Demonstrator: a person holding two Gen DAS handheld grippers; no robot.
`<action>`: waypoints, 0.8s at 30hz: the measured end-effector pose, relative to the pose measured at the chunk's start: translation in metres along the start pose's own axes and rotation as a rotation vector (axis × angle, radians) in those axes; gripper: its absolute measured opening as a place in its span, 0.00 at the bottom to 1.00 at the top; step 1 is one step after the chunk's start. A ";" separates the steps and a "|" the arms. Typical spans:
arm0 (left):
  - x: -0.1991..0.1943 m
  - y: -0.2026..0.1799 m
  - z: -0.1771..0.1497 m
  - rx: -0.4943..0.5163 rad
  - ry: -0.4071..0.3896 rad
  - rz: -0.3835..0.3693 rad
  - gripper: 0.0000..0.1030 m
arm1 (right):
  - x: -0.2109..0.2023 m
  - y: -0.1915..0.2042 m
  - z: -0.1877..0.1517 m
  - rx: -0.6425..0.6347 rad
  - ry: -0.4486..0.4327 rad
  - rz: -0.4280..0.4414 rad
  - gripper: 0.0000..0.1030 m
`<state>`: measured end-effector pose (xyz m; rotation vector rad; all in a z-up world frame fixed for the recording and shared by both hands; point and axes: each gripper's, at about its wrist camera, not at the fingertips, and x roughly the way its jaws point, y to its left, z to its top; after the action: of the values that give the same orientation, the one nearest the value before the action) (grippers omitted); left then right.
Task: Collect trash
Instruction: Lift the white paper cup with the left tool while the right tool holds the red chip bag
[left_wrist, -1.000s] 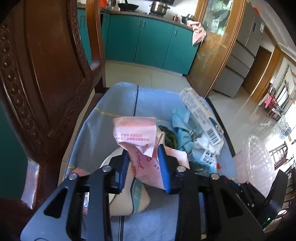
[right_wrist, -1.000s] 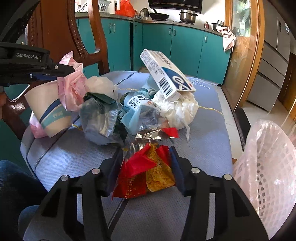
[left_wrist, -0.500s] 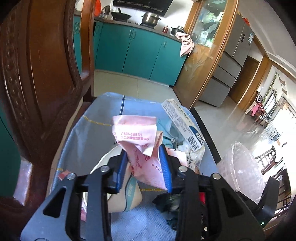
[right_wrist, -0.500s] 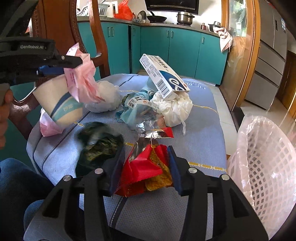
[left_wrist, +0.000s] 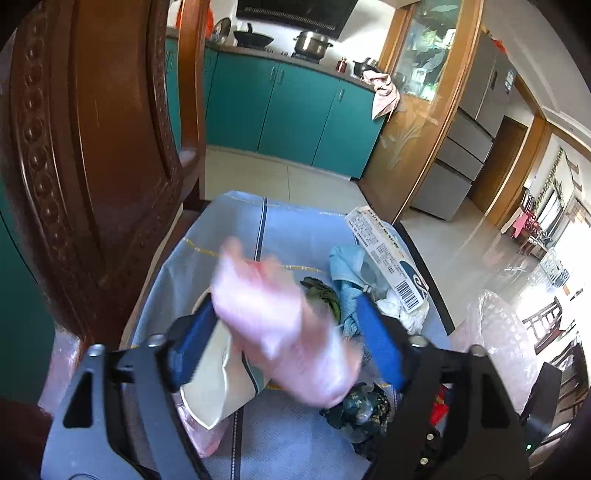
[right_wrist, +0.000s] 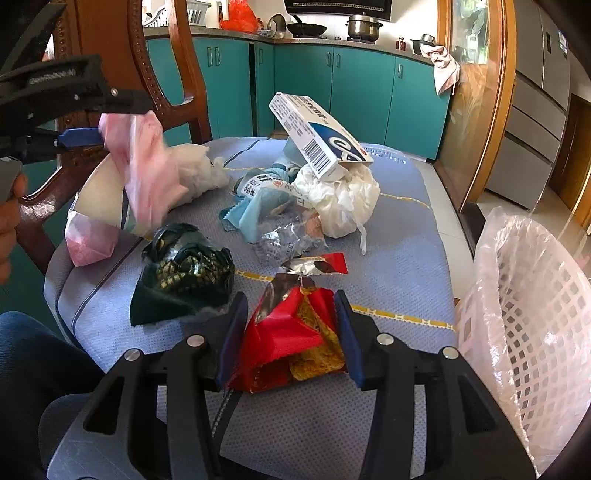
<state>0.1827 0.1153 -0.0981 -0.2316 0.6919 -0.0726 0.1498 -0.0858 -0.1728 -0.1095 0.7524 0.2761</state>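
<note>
My left gripper (left_wrist: 284, 332) stands open, its jaws wide apart. A pink wrapper (left_wrist: 280, 325) is blurred between them and hangs loose; it also shows in the right wrist view (right_wrist: 144, 173), above a paper cup (right_wrist: 99, 199). My right gripper (right_wrist: 288, 328) is shut on a red and gold snack wrapper (right_wrist: 295, 332) just above the blue cushion (right_wrist: 399, 266). A pile of trash lies further back: a white and blue box (right_wrist: 317, 133), a white crumpled tissue (right_wrist: 343, 195), blue cloth (right_wrist: 255, 218) and silver foil (right_wrist: 288, 240).
A dark green crumpled bag (right_wrist: 184, 273) lies left of my right gripper. A pink mesh basket lined with clear plastic (right_wrist: 528, 317) stands at the right. A carved wooden chair back (left_wrist: 85, 147) rises at the left. Teal kitchen cabinets (right_wrist: 354, 92) stand behind.
My left gripper's jaws have opened wide and the pink wrapper is dropping out of them, blurred. The dark green bag has come to rest on the cushion. My right gripper still grips the red wrapper.
</note>
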 end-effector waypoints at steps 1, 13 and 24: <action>-0.001 0.000 -0.001 0.007 -0.005 0.001 0.81 | 0.000 0.000 -0.001 0.001 0.000 0.001 0.46; -0.025 -0.004 -0.003 0.105 -0.056 0.087 0.83 | 0.004 -0.004 -0.003 0.009 0.002 -0.015 0.48; 0.000 -0.003 -0.026 0.136 0.152 0.149 0.73 | -0.002 0.002 -0.005 -0.003 -0.009 0.000 0.42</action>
<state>0.1656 0.1072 -0.1167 -0.0438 0.8500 0.0060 0.1449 -0.0855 -0.1752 -0.1112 0.7429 0.2779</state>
